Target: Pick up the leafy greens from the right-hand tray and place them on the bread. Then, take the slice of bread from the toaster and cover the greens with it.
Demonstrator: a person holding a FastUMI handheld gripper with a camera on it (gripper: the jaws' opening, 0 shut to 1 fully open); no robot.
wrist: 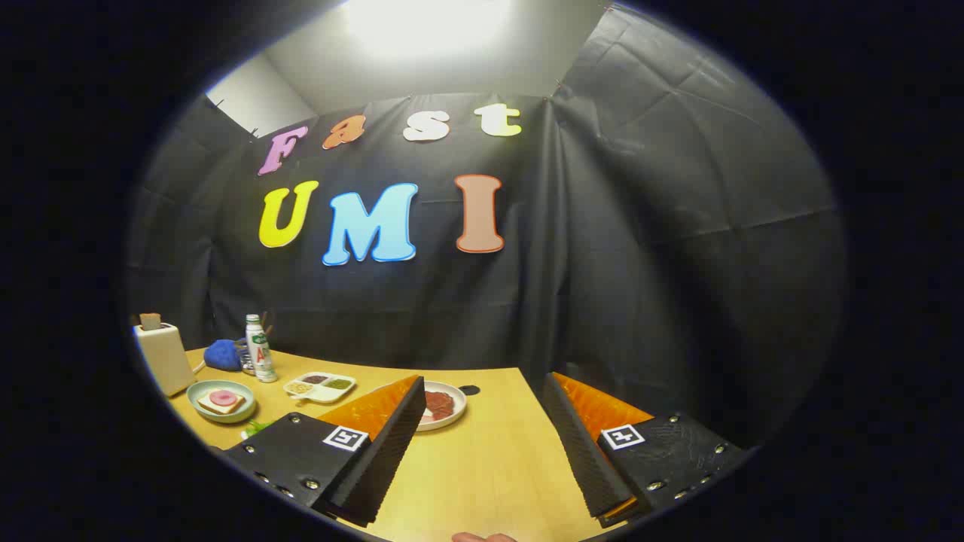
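The claw (482, 444) hangs open and empty over the tabletop (482, 482), so fetching the leafy greens (254, 429) comes next.

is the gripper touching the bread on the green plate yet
Apart. The gripper view shows the open gripper over bare table, with the bread on its plate well beyond the fingers.

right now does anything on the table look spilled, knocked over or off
Nothing stands out. The toaster and bottle stand upright, and the bread lies flat on its plate. The gripper is open over bare table.
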